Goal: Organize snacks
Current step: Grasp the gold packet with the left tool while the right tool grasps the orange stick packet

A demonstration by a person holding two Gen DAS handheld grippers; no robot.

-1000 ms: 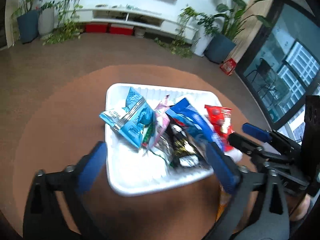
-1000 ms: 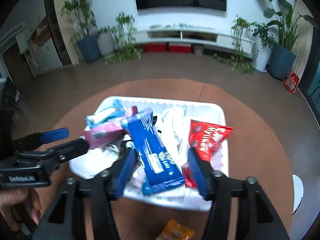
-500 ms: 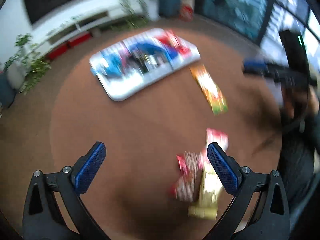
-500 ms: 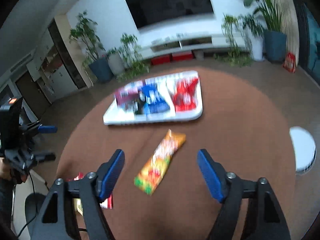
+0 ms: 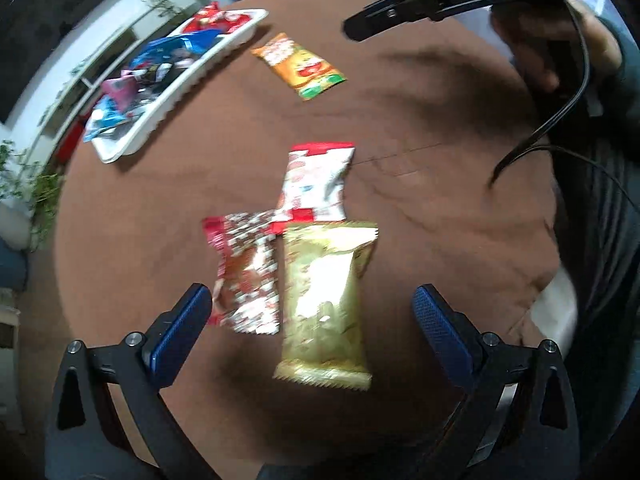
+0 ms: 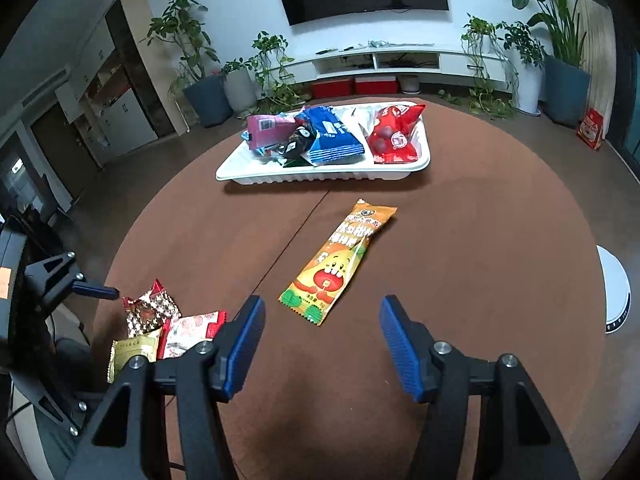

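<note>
Hanging wide open and empty, the left claw (image 5: 312,316) has the gold snack (image 5: 326,304) right between its fingers; the right claw (image 6: 322,338), open and empty too, faces the orange snack (image 6: 340,260). Grabbing might catch the red checkered snack (image 5: 246,276) touching it

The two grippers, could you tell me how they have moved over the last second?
Both pulled back from the tray: the left gripper now hovers open over the gold packet, the right gripper open near the orange packet. Nothing was grasped; the tray's snacks look undisturbed.
</note>
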